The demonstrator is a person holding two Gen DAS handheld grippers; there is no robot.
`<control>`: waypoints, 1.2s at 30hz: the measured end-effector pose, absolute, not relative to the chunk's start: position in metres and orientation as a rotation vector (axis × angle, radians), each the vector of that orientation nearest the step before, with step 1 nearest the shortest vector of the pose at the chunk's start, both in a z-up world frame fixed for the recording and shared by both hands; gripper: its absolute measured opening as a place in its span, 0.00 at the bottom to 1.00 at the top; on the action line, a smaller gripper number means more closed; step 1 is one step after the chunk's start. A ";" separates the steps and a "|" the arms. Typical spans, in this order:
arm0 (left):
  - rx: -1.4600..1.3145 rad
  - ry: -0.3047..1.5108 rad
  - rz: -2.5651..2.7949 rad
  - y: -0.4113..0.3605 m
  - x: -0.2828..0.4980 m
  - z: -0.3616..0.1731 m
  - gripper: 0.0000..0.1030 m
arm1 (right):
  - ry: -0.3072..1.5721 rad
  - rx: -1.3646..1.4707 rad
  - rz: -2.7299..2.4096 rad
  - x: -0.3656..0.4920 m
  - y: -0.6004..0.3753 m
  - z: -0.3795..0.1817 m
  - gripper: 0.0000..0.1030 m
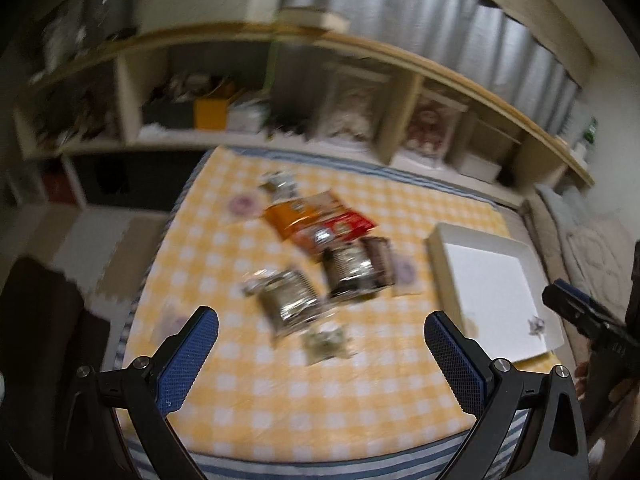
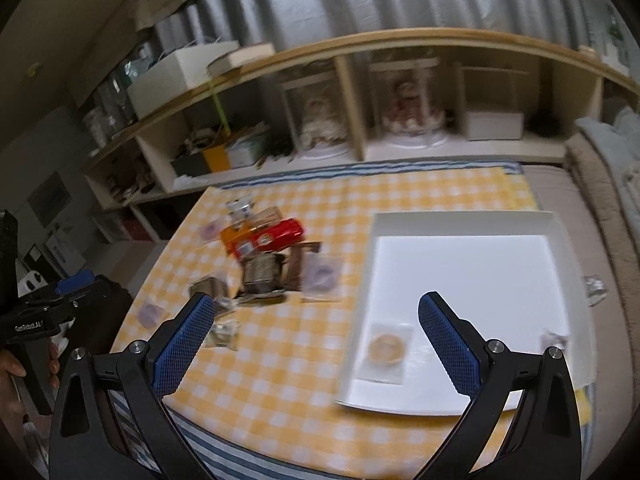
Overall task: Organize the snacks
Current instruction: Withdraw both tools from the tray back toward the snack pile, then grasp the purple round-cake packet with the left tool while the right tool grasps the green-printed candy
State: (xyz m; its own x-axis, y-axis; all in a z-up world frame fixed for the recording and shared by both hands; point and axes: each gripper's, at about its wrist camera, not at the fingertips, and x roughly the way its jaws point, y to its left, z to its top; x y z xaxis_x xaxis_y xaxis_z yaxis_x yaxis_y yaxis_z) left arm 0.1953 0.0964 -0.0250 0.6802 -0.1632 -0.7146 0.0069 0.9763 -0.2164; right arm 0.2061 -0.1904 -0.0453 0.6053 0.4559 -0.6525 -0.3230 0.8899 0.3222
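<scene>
With both claws, left [image 1: 321, 330] and right [image 2: 312, 318], spread wide and empty above the table [image 2: 280, 384], we should approach the nearest silver snack packet [image 1: 289, 304] low and pinch its edge, then carry it to the white tray [image 2: 460, 236].

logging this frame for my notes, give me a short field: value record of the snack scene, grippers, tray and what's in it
surface: yellow checked cloth
left gripper: open, holding nothing, above the loose snacks
right gripper: open, holding nothing, near the tray's front edge
tray: white, shallow, right of the pile
in tray: one clear-wrapped round snack
loose pile: red and orange packets and dark foil packs, too blurred to count
background: wooden shelf unit
</scene>
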 end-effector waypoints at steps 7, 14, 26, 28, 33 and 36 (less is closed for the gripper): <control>-0.406 0.911 -0.029 0.158 0.207 -0.055 1.00 | 0.811 0.136 0.534 0.213 -0.135 -0.067 1.00; -0.664 0.972 0.035 0.210 0.220 -0.090 0.61 | 0.798 0.051 0.581 0.225 -0.096 -0.098 1.00; -0.827 1.082 0.127 0.225 0.256 -0.152 0.61 | 0.992 0.032 0.724 0.270 -0.052 -0.161 0.29; -0.822 1.093 0.138 0.224 0.265 -0.159 0.61 | 1.011 0.009 0.753 0.272 -0.042 -0.167 0.21; -0.797 1.070 0.157 0.220 0.284 -0.169 0.61 | 1.042 -0.008 0.797 0.273 -0.024 -0.181 0.18; -0.799 1.045 0.149 0.219 0.289 -0.174 0.61 | 1.084 -0.014 0.788 0.272 -0.025 -0.191 0.18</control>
State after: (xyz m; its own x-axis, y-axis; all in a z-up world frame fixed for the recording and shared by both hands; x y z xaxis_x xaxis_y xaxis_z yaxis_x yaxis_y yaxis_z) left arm 0.2892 0.2194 -0.1735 0.5198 -0.2508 -0.8167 -0.4687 0.7155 -0.5180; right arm 0.2722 -0.0247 -0.1909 0.2290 0.5658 -0.7921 -0.5789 0.7334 0.3565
